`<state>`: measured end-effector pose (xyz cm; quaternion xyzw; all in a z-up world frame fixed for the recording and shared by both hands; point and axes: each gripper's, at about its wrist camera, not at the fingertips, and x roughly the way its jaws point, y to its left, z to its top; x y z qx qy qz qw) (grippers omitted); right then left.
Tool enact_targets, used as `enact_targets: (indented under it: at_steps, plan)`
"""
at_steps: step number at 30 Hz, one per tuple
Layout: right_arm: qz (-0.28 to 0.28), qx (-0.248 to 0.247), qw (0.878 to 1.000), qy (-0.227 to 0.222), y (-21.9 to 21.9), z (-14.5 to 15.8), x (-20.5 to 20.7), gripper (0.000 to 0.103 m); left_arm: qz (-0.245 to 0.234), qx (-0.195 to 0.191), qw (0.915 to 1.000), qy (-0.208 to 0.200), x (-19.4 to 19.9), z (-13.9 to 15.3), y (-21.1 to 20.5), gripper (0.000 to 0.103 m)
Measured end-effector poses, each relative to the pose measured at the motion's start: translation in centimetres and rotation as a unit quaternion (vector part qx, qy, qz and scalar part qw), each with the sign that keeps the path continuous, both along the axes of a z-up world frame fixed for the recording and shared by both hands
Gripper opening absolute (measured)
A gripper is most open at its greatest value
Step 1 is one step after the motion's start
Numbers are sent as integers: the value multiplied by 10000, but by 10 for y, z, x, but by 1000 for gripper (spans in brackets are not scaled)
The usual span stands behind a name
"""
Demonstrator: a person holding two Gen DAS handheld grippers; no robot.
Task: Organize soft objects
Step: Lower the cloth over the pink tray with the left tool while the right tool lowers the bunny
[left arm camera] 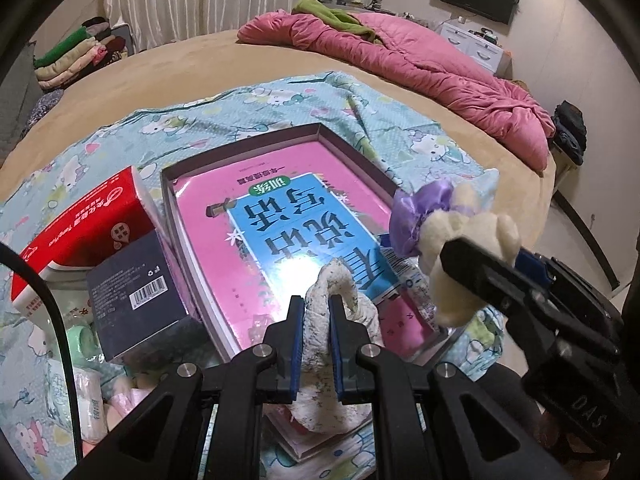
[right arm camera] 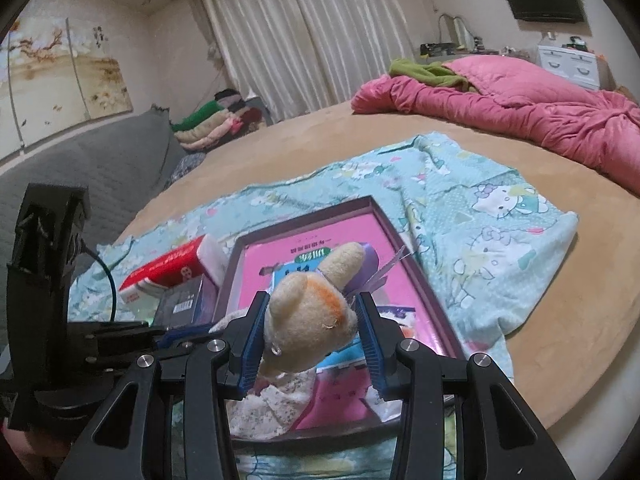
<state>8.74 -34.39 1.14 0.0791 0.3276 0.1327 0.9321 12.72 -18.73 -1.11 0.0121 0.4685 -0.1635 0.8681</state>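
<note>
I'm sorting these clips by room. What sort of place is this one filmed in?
Most likely a bedroom in a home. A large bed carries a crumpled pink quilt, long curtains cover the far wall, and folded clothes are stacked at the bedside.

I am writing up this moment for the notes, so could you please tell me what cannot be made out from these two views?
- Left wrist view: the lower end of the white cloth is hidden behind the left gripper.
- Right wrist view: the plush toy in the right gripper covers most of the book cover.
- Left wrist view: the small print on the dark box is too small to read.
- Both views: what lies below the grippers is cut off by the bottom edge.
</note>
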Motion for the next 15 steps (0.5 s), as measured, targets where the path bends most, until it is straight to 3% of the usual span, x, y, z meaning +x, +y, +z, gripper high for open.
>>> enact_targets:
  at_steps: [15]
  plan:
    - [194, -319, 9958, 840, 10, -31, 12, 45, 100, -48, 9999, 112, 5, -9, 8, 12]
